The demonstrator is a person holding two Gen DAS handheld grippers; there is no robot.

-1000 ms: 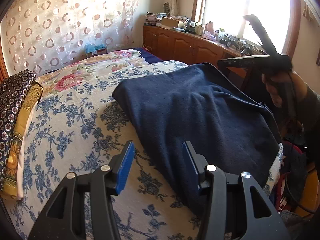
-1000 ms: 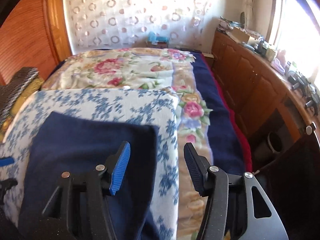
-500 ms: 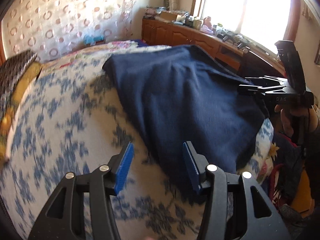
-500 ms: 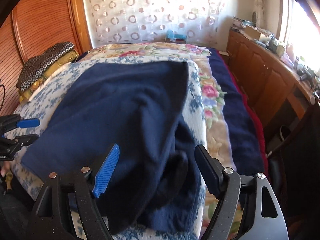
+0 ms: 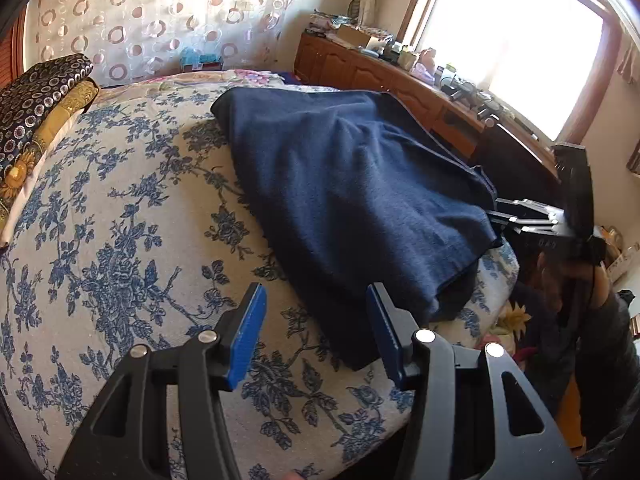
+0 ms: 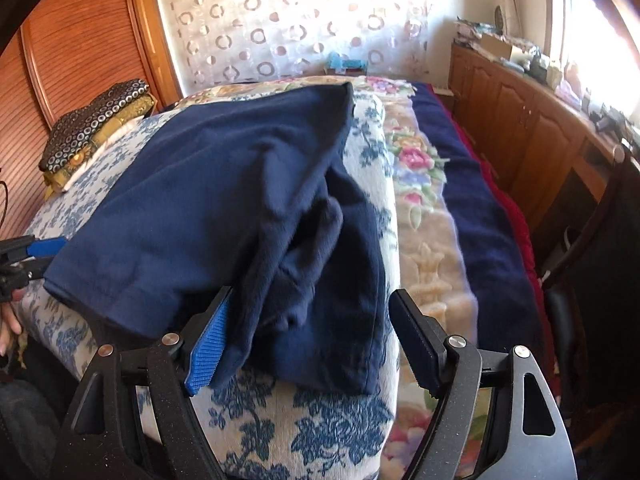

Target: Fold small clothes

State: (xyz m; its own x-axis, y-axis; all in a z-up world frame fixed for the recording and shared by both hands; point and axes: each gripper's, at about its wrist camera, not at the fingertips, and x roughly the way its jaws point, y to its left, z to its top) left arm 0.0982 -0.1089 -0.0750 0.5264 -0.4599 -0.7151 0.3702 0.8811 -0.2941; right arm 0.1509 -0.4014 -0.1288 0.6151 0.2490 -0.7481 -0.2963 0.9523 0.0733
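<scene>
On the bed (image 5: 120, 240), over the blue-flowered cover, the navy garment (image 5: 352, 184) is lying spread but rumpled, its near hem hanging toward the bed's edge and a bunched lump of cloth sitting on the right-hand side (image 6: 304, 248). Step in hand, as I'm reading it: both claws are lining up on the near edge for the first fold, nothing gripped yet. Left claw (image 5: 316, 332) is sitting about half open, pads clear of cloth, hovering just off the garment's near left corner with only the floral cover between the jaws. Right claw (image 6: 308, 340) is standing wide open, straddling the bunched part of the hem; cloth is lying between the jaws but the pads aren't pressing on it. Next move is probably calling for each claw to drop onto its corner, pinch a single layer, then lift and carry toward the far edge; the lump on the right likely needs flattening first or the fold is going to come out crooked. Versus a second ago: the right claw was much narrower and pointing at bare bedding beside the garment, now it's over the hem; the left claw has come closer to the corner, opening roughly unchanged.
</scene>
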